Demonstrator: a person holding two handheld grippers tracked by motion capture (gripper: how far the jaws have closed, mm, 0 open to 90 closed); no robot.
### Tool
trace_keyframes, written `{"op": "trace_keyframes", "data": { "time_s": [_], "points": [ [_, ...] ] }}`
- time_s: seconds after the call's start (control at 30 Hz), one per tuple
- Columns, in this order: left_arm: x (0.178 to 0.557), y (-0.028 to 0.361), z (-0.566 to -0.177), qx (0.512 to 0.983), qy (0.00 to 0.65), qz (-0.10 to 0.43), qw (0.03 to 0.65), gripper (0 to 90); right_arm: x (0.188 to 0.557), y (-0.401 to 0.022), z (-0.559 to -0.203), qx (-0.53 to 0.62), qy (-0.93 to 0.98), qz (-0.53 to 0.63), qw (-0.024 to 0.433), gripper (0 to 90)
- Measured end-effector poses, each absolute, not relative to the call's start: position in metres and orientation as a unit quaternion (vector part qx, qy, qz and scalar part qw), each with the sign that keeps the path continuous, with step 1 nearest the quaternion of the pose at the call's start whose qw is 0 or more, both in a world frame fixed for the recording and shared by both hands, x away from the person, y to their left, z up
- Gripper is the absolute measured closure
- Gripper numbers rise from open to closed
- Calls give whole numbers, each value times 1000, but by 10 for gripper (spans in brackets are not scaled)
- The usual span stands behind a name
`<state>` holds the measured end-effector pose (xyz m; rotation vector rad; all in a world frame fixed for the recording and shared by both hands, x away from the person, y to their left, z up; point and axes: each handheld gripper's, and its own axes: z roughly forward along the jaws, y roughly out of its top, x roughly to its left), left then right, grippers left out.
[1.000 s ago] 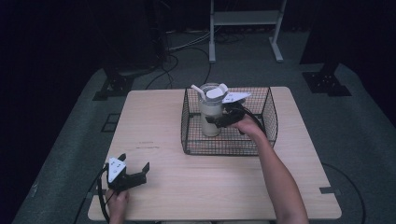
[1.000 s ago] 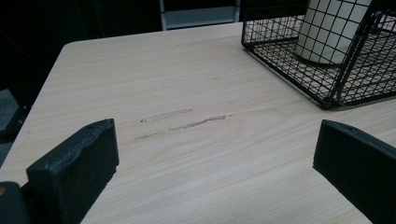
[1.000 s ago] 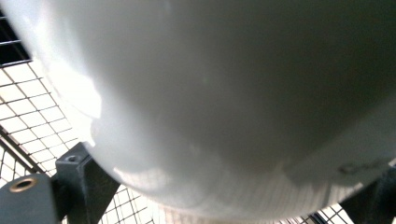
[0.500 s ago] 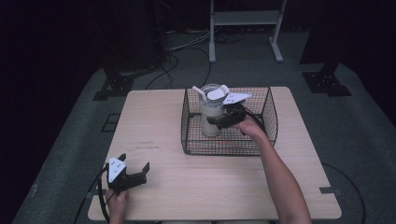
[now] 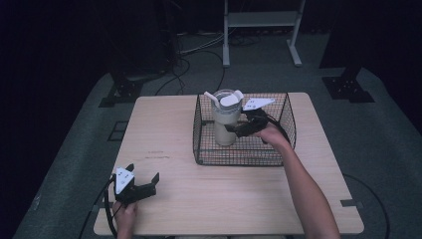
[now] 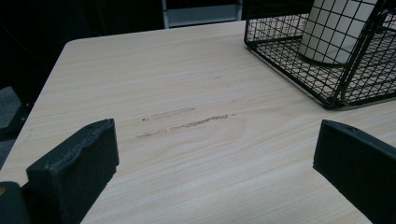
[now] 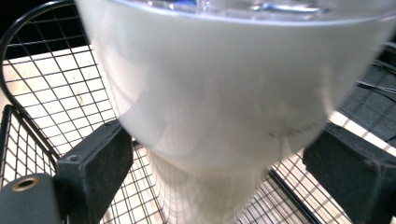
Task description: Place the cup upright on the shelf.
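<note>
Tumbler (image 5: 225, 119) is standing upright inside the black wire basket (image 5: 201, 149), towards the basket's left-rear part, its pale body rising above the rim; a clear lid and a white straw-like piece are showing at its top; nothing else is sitting on the basket floor that I can make out. Basket is lying on the far-centre of the light wooden table (image 5: 169, 129), its back wall near the table's far edge, its right wall near the right edge; broad bare wood is stretching to the left and towards the person's side, with faint dark scuff marks (image 6: 187, 122) running across the grain in the left gripper view. Right gripper (image 5: 238, 128) is reaching into the basket from the right, over the rim, with the forearm crossing the near-right corner; in the right gripper view its jaws are standing apart on either side of the tumbler's (image 7: 224, 93) lower body, spread wide and flanking it, the cup very close and blurred, and I cannot tell whether either pad is touching it. Left gripper (image 5: 144, 186) is resting near the table's near-left corner, well apart from the basket (image 6: 327, 70), its jaws spread and holding nothing, pointing across bare wood towards the basket's near corner.
</note>
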<state>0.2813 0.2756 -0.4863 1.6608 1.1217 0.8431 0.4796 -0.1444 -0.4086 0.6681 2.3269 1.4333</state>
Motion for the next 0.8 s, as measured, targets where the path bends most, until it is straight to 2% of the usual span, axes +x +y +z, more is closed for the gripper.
{"op": "trace_keyframes", "data": {
  "time_s": [0.8],
  "points": [
    [281,275,-486,680,452,346,463,0,458,-176,-391,260,802,507,176,82]
  ]
}}
